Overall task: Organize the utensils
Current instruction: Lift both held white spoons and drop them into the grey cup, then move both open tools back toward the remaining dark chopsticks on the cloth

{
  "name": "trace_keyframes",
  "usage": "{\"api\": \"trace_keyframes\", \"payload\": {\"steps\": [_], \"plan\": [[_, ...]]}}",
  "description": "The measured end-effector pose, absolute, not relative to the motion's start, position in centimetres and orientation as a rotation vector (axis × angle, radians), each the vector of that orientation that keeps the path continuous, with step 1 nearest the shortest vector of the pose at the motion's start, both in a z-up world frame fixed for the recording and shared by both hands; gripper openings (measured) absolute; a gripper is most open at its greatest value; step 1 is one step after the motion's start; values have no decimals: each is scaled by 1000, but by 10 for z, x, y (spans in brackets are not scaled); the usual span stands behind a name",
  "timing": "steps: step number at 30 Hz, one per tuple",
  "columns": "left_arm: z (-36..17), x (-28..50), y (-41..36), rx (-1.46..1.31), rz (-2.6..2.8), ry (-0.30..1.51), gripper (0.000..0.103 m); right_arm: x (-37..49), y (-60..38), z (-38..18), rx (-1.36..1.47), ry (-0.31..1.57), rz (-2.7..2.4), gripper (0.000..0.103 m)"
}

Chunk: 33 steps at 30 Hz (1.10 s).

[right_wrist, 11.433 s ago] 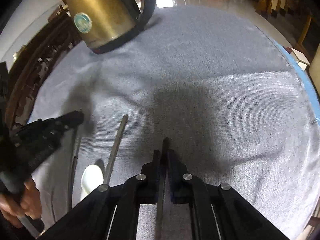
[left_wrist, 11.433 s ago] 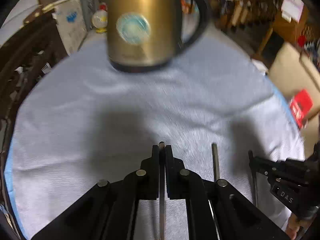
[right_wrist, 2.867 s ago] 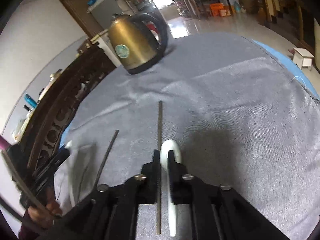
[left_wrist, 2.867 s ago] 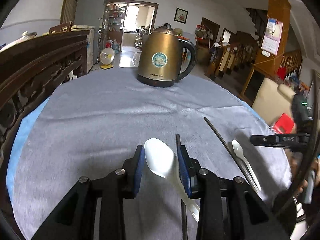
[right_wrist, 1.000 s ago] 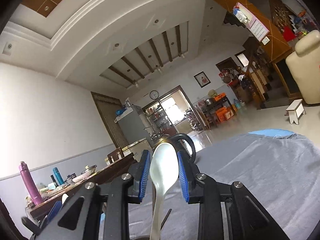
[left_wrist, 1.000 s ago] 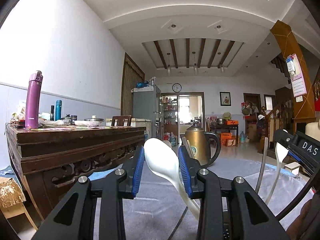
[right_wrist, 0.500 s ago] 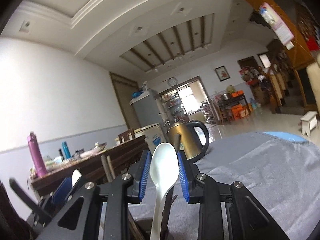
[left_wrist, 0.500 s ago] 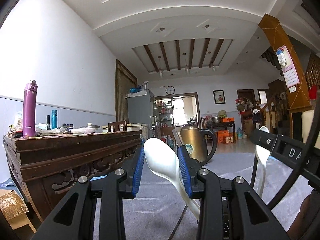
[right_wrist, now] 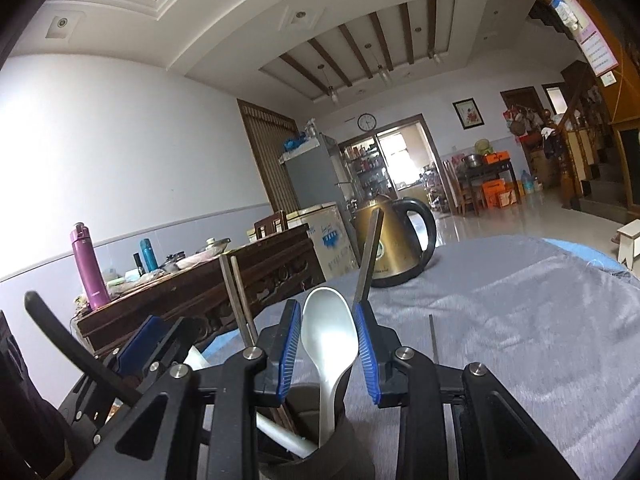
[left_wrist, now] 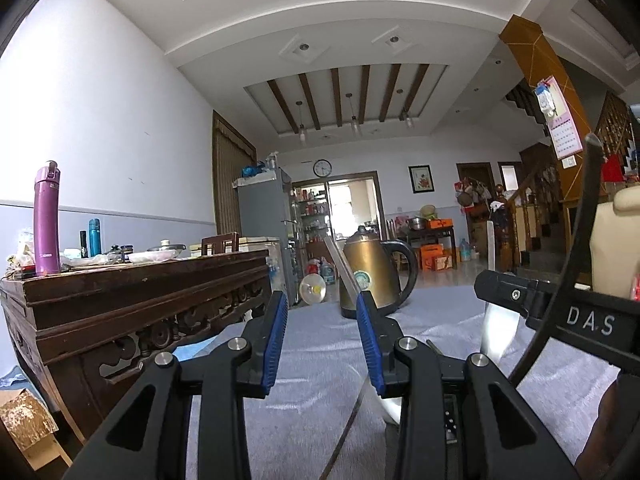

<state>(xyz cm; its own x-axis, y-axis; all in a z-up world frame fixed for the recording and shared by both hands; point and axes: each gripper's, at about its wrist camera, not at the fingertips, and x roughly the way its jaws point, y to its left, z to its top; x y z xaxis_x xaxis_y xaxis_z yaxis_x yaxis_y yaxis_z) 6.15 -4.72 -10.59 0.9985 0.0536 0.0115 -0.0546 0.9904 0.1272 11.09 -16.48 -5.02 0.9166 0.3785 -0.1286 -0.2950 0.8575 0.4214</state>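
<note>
My left gripper (left_wrist: pixel 322 340) is open and empty; its white spoon is gone from between the blue pads. A metal chopstick (left_wrist: pixel 344 272) stands tilted just behind its right pad. My right gripper (right_wrist: pixel 327 344) has its blue pads on both sides of a white spoon (right_wrist: pixel 329 332) that stands upright with its handle down in a dark utensil holder (right_wrist: pixel 340 452). Metal chopsticks (right_wrist: pixel 236 292) and another white handle (right_wrist: pixel 280 436) also stand in that holder. The right gripper shows in the left wrist view (left_wrist: pixel 560 316) with a blurred white spoon (left_wrist: pixel 498 332) by it.
A brass kettle (left_wrist: pixel 372 272) stands at the far side of the grey tablecloth (right_wrist: pixel 520 320). A loose chopstick (right_wrist: pixel 433 340) lies on the cloth to the right. A carved dark wooden sideboard (left_wrist: pixel 120 300) with a purple bottle (left_wrist: pixel 47 216) stands to the left.
My left gripper opened and the white spoon dropped out of it. My right gripper widened slightly around its spoon, which stands in the holder.
</note>
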Motion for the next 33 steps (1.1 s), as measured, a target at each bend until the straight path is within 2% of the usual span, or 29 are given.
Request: {"api": "trace_keyframes", "payload": {"steps": [3,8,18,26,33], "plan": [[-106,59,-45,124,53,0,38,111,-167,-52,417,228,355,31],[-102,57,-40,112,69,-3,42,106,-176,-53,441,225,326,44],[-103,64,-26,79,121,28,53,109,-207,-59,514,250,235,44],[-105,80,-12,60,148,128,74,120,-218,-74,556,319,188,44],[-110,114,15,12,62,317,77,132,-228,-90,599,398,169,44]]}}
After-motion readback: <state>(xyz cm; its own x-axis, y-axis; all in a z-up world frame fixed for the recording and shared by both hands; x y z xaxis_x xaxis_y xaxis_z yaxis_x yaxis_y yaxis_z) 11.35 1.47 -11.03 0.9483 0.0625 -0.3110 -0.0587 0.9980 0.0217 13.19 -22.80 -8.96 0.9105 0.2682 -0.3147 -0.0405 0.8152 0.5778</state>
